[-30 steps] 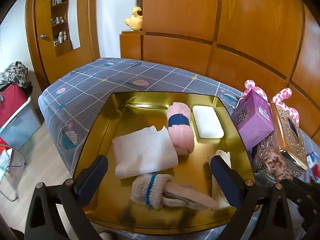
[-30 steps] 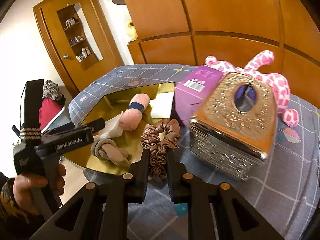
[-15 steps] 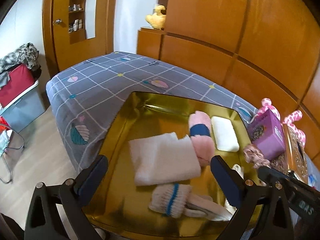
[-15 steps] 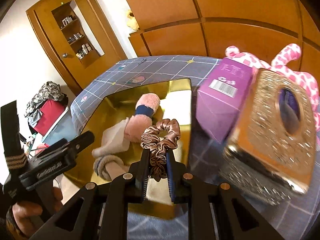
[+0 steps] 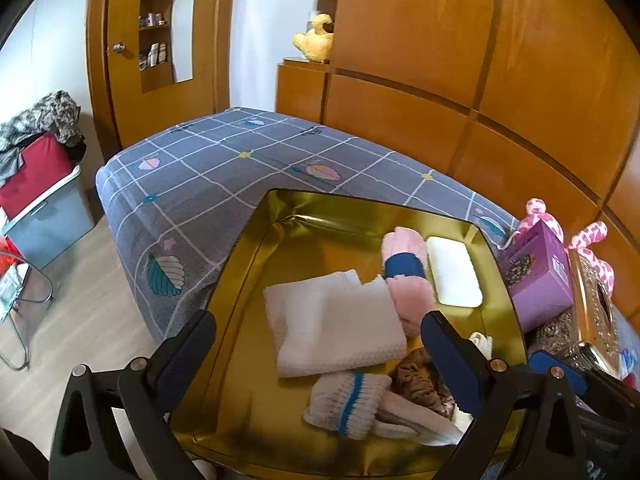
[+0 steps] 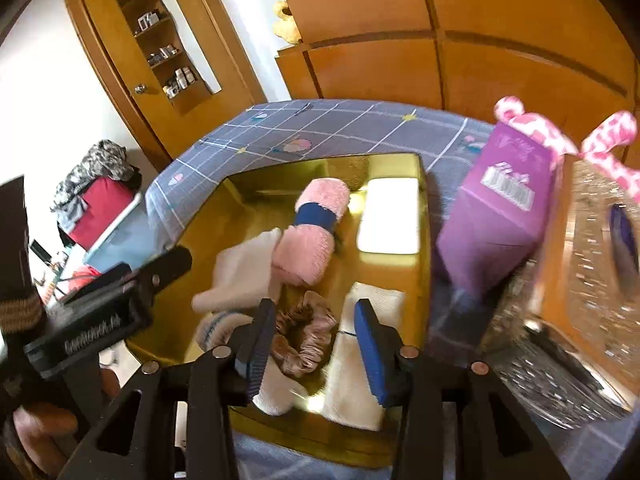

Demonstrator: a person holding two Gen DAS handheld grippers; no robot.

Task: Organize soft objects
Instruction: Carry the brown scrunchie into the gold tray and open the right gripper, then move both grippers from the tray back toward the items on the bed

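Observation:
A brown satin scrunchie (image 6: 308, 332) lies in the gold tray (image 6: 320, 164), between the fingers of my right gripper (image 6: 316, 344). Its jaws are opening; the right pad stands clear of the scrunchie. In the left wrist view the scrunchie (image 5: 416, 380) rests beside a white sock with a blue stripe (image 5: 348, 400). The tray (image 5: 360, 204) also holds a folded white cloth (image 5: 332, 320), a pink roll with a blue band (image 5: 412, 300) and a white pad (image 5: 452, 276). My left gripper (image 5: 320, 352) hovers open over the tray's near side, holding nothing.
A purple box (image 5: 536, 280), a glittery gold tissue box (image 6: 592, 260) and a pink spotted plush toy (image 6: 616, 136) crowd the tray's right side. The grey checked bedspread (image 5: 240, 168) stretches beyond the tray. A bin with red cloth (image 5: 40, 200) stands on the floor at left.
The right gripper carried the scrunchie from the bedspread by the tissue box over into the tray, then its jaws parted and let it go. The left gripper stayed open.

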